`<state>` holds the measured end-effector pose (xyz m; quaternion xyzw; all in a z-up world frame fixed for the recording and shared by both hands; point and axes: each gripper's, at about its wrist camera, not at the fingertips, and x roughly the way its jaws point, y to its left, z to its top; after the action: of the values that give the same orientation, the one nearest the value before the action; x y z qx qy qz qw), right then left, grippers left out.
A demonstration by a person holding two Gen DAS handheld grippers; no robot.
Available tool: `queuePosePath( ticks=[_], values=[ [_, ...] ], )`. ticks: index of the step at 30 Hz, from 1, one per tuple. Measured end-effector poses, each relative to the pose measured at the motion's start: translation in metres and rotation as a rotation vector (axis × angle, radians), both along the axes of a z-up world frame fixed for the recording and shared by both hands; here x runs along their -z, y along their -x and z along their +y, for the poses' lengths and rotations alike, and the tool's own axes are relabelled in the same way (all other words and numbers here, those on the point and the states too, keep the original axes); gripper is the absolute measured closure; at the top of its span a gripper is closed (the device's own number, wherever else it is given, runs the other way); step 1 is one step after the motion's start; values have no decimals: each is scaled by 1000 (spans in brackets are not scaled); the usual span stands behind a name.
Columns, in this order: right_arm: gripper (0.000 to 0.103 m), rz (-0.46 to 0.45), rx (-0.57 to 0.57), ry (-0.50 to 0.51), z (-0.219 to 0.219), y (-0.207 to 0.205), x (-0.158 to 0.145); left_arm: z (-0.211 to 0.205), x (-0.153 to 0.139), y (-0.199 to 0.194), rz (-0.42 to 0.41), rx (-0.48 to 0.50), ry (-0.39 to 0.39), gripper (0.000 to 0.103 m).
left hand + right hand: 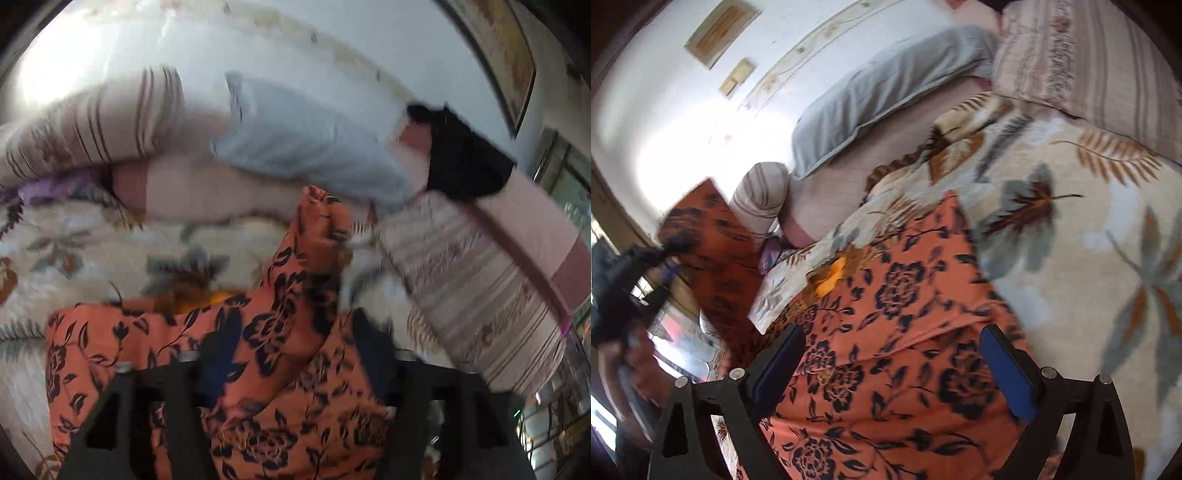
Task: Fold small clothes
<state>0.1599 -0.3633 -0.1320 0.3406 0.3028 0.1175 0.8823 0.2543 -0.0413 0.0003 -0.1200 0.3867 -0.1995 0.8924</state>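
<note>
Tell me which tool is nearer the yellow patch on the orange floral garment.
Hard to call; probably the left. The left tool holds bunched orange floral garment just below the yellow patch. The right tool is open over flat cloth, with the patch farther up-left.

**Garment on the blanket, pillows behind**

The garment (905, 332) lies spread on the blanket (1089, 229), which covers the bed; the right gripper (897, 373) sits over the garment's near part, fingers apart on either side of the cloth; to its left, the left gripper (631, 291) is raised with a corner of the garment lifted clear of the blanket. In the left wrist view, a bunched fold (317, 236) of the garment rises ahead of the left gripper (291, 354); behind it a pillow (306, 147) leans against the wall (332, 48); a bolster (99, 122) lies to the pillow's left, a cushion (472, 280) to its right.
</note>
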Motion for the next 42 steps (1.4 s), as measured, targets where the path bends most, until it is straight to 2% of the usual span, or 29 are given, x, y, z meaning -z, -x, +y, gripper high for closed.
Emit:
queuePosePath(
  ticks=[2,4,6,10,12,14,16,19,22,25,26,27,28,30,33,35,36,37,38,39,40,42],
  values=[
    [6,28,18,-24,-15,1,6,4,46,5,102,-22,-64,29],
    [6,39,28,-74,-27,0,8,35,64,12,154,-77,-70,29],
    [6,33,10,-96,-30,-7,5,76,68,27,152,-164,-37,29],
    [6,58,-84,-162,-14,-40,1,145,67,49,162,-328,-43,29],
    [6,119,-88,-190,-6,-66,8,175,76,57,181,-401,-45,29],
    [6,221,-90,-271,1,-89,23,199,89,64,191,-474,-38,29],
    [7,289,-77,-356,8,-101,39,215,100,67,205,-508,-21,29],
    [7,322,-1,-394,14,-110,50,230,116,71,227,-533,10,29],
    [9,358,45,-378,20,-119,56,235,127,70,244,-539,30,29],
    [27,396,95,-298,25,-127,53,232,141,64,261,-536,7,29],
    [54,400,98,-262,26,-131,50,228,140,62,241,-527,-30,29],
    [88,408,75,-203,32,-136,46,225,139,60,240,-516,-63,29],
    [90,412,62,-144,37,-139,41,223,139,58,247,-504,-89,29],
    [97,348,56,-36,44,-133,18,224,138,58,248,-500,-92,29],
    [97,198,54,117,57,-104,-24,232,134,61,243,-529,-86,29],
    [92,223,47,207,65,-101,-12,235,127,62,223,-577,-85,29],
    [81,299,11,247,67,-109,13,235,123,61,215,-581,-75,29],
    [75,386,-3,245,64,-115,35,232,117,60,205,-572,-59,29],
    [75,389,3,179,55,-112,47,229,110,61,190,-557,-51,29],
    [75,333,32,128,45,-103,43,224,102,61,160,-534,-56,29],
    [73,323,58,145,40,-97,37,218,95,59,129,-515,-73,29],
    [61,267,69,141,33,-88,21,208,89,51,103,-493,-117,28]
  ],
)
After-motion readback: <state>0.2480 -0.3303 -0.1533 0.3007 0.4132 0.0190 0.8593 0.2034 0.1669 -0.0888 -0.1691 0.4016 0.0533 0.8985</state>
